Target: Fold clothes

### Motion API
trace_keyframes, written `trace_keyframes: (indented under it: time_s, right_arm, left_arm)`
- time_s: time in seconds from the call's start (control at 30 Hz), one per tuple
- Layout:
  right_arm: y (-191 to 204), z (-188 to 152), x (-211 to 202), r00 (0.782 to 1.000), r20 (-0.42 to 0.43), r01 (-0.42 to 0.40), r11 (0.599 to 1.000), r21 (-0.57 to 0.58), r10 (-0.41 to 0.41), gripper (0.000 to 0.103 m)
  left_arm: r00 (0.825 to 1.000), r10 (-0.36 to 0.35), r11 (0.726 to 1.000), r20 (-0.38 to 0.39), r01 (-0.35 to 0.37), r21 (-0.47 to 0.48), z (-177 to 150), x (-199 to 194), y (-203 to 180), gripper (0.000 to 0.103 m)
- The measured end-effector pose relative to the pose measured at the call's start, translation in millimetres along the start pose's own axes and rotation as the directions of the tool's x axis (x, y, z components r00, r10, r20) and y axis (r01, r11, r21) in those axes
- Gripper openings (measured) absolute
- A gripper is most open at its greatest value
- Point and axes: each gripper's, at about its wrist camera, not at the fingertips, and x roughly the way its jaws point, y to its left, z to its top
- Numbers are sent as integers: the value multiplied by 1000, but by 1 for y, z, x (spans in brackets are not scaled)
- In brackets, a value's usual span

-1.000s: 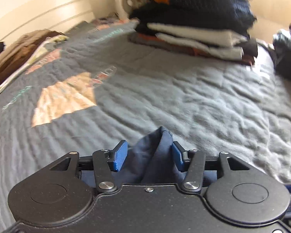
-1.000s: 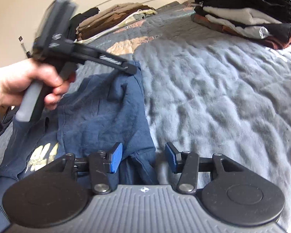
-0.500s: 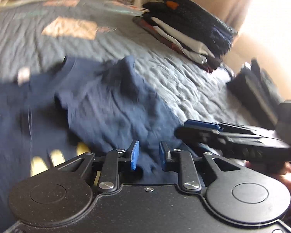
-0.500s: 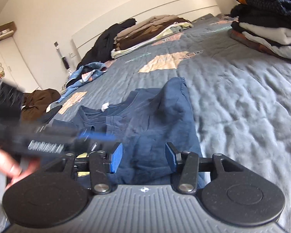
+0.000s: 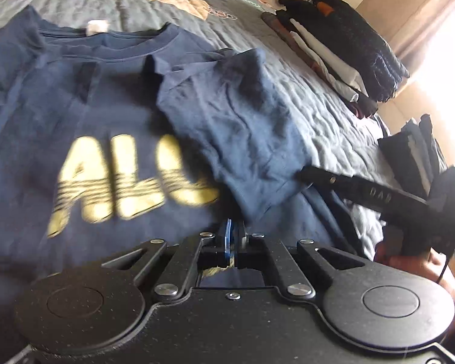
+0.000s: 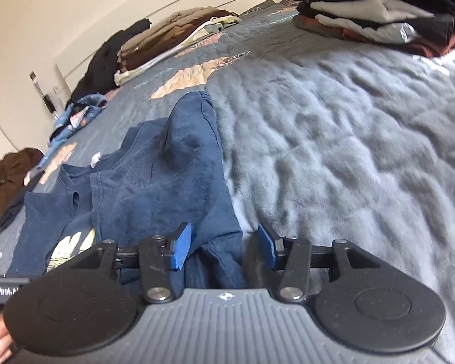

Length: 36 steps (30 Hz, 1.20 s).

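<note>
Your left gripper has its blue pads pressed together with nothing visibly pinched, poised low over the navy T-shirt near its gold lettering. Your right gripper stands partly open, its jaws straddling the shirt's folded-over side without pressing it. The shirt lies flat on the grey quilt, collar toward 12 o'clock in the left view, one side folded inward. At 1 o'clock sits a stack of folded clothes; at 11 o'clock in the right view, a brown and beige pile
</note>
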Motion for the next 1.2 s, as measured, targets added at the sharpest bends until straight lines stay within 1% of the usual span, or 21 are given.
trace_keyframes:
  time_s: [0.13,0.17,0.2,0.23,0.27,0.3,0.33,0.37,0.4,0.47,0.5,0.53,0.6,0.7,0.73,0.83,0.9,0.97,1.0,1.1,1.2]
  right_arm:
    - [4,4,-4,1000,-6,2,1000,-5,-2,48]
    - [5,6,-6,1000,-6,-2,1000,2,2,48]
    - [5,9,-9,1000,-2,-7,1000,11,7,48]
    - [7,12,-12,1000,7,-17,1000,16,17,48]
    - [9,14,-16,999,17,-30,999,12,30,48]
    - [14,16,-19,999,24,-47,999,-3,47,48]
    - [20,17,-21,997,27,-66,998,-25,66,48]
    - [27,18,-23,996,28,-84,995,-49,86,48]
    - [35,18,-25,994,25,-101,993,-69,102,48]
    - [50,16,-26,991,13,-131,986,-106,133,48]
    - [57,14,-26,990,7,-142,982,-124,144,48]
    - [62,13,-27,989,1,-147,979,-139,149,48]
    - [69,10,-27,988,-7,-151,976,-159,151,48]
    - [74,8,-27,988,-18,-152,974,-167,151,48]
    - [74,7,-27,988,-20,-152,974,-167,151,48]
    - [76,6,-25,989,-24,-150,974,-170,148,48]
    - [77,6,-24,989,-26,-151,974,-166,149,48]
    - [78,5,-24,988,-28,-153,975,-161,151,48]
    - [79,5,-25,988,-30,-155,975,-160,152,48]
    - [82,5,-26,987,-33,-158,973,-169,155,48]
    - [83,6,-27,986,-35,-165,972,-170,161,48]
  left_arm:
    - [996,30,1000,83,-29,-10,-1,-44,11,5]
    - [992,60,998,111,-60,-4,0,-55,12,7]
    - [981,134,990,143,-139,26,1,-64,10,11]
    - [954,237,964,184,-254,75,1,-72,6,18]
    - [917,334,925,218,-363,109,0,-77,4,22]
    - [880,411,886,238,-447,122,-2,-78,4,28]
    - [846,469,851,253,-510,129,-4,-79,7,28]
    - [827,501,830,256,-542,129,-6,-78,11,28]
    - [817,518,817,255,-560,136,-6,-76,16,28]
    - [827,508,817,242,-551,167,1,-72,27,28]
    - [828,507,810,240,-552,195,6,-70,31,30]
    - [822,515,791,241,-565,235,14,-68,35,43]
    - [801,551,754,236,-598,272,37,-65,51,65]
    - [751,590,714,297,-657,242,70,-73,78,64]
    - [741,598,710,307,-667,225,80,-75,87,63]
    - [739,615,715,276,-670,200,96,-70,108,63]
    - [731,630,705,263,-680,203,101,-62,118,62]
    - [749,618,728,237,-660,187,103,-56,131,35]
    - [761,609,743,223,-646,177,104,-57,136,16]
    - [778,592,762,210,-625,166,106,-62,149,11]
    - [782,586,780,210,-615,113,109,-77,166,10]
